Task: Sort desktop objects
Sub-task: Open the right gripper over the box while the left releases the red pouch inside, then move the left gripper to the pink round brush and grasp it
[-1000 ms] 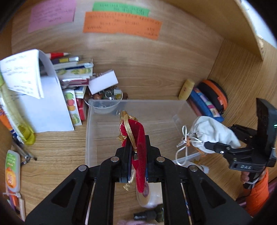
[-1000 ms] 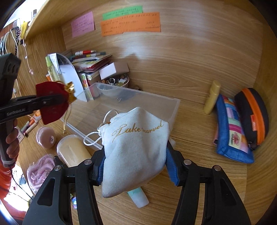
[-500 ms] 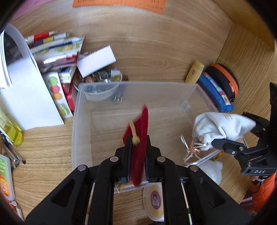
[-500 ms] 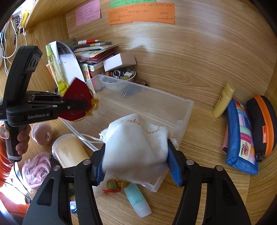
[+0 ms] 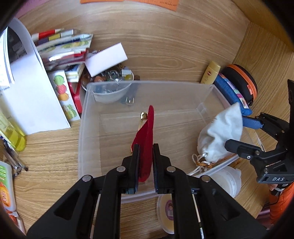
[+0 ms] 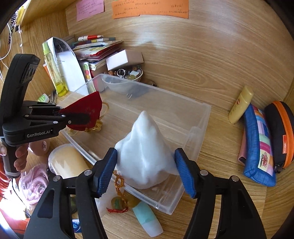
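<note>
While the right gripper (image 6: 146, 171) spreads its fingers around a white pouch (image 6: 147, 147) resting in the clear bin (image 6: 200, 117), the left gripper (image 5: 143, 147) clamps a red pouch (image 5: 145, 136) above it. Bottles, cases and books around the surface look unsorted.

This looks like a study desk in a home: a wood-grain tabletop (image 6: 211, 60) closed in by wooden walls, with a shelf (image 6: 42, 11) above it. On the back wall there are an orange paper note (image 6: 150, 9) and a pink sticky note (image 6: 90, 8), both with handwriting. Personal things are crowded around a clear plastic bin (image 6: 200, 125): a pile of booklets and pens (image 6: 95, 47), a small bowl of trinkets (image 6: 128, 73), zip pouches (image 6: 257, 143), a lotion tube (image 6: 240, 104) and a jar of cream (image 6: 68, 161).
</note>
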A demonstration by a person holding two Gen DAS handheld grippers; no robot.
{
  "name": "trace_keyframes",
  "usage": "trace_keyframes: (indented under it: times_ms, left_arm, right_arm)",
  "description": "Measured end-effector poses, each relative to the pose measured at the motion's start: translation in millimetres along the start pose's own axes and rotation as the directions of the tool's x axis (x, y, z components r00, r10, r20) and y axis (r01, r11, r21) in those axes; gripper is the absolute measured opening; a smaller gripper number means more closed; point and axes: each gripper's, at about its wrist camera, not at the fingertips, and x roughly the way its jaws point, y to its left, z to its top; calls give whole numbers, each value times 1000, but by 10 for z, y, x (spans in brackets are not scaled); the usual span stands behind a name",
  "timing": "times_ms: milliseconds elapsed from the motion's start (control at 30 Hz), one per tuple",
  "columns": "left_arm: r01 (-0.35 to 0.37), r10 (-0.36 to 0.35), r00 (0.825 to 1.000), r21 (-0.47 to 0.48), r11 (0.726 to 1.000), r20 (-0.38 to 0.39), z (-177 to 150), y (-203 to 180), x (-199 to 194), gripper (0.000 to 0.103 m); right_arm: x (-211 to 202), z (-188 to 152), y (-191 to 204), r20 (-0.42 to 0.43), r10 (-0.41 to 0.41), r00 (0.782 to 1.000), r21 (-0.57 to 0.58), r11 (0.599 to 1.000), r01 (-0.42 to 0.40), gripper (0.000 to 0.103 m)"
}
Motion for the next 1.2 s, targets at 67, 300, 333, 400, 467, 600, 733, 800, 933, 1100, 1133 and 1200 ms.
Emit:
trace_keyframes:
  times_ms: [67, 300, 333, 400, 467, 600, 733, 800, 933, 1100, 1133, 1200]
  left_arm:
    - [-11, 11, 1000, 7, 1000, 20, 31, -14, -55, 11]
    - [-18, 17, 997, 11, 1000, 70, 83, -18, -275, 14]
    - [-19, 19, 997, 10, 1000, 76, 79, -17, -303, 17]
    - [-24, 23, 996, 8, 1000, 89, 64, -13, -374, 24]
    - [-31, 30, 994, 8, 999, 106, 41, -10, -459, 32]
    - [-48, 46, 989, 9, 999, 138, -6, -12, -622, 43]
    - [-76, 72, 982, 19, 997, 173, -88, -21, -800, 57]
    - [-90, 84, 979, 25, 996, 186, -134, -31, -883, 61]
    - [-115, 106, 973, 30, 993, 206, -247, -26, -1017, 74]
    - [-122, 116, 974, 22, 992, 194, -429, 52, -1097, 77]
    - [-123, 118, 975, 15, 992, 186, -474, 85, -1099, 79]
    - [-124, 122, 977, 4, 992, 175, -543, 137, -1094, 84]
  right_arm:
    - [-57, 23, 18, 20, -7, 1000, -3, 1000, 7, 63]
    - [-301, 39, 62, 85, -52, 995, -5, 999, 53, 72]
    - [-348, 28, 68, 94, -57, 994, -2, 998, 57, 72]
    - [-402, 15, 76, 104, -61, 993, 1, 998, 61, 73]
    - [-468, -7, 90, 115, -66, 991, 3, 998, 66, 75]
    - [-598, -54, 127, 145, -87, 986, 5, 996, 87, 82]
    - [-721, -112, 162, 161, -95, 982, 10, 995, 94, 83]
    - [-760, -141, 171, 163, -94, 982, 17, 996, 92, 83]
    - [-839, -219, 177, 165, -87, 982, 41, 996, 82, 84]
    - [-887, -347, 188, 161, -90, 983, 64, 995, 81, 84]
    - [-883, -378, 188, 157, -89, 984, 70, 994, 79, 85]
    - [-880, -440, 180, 150, -90, 985, 79, 994, 79, 85]
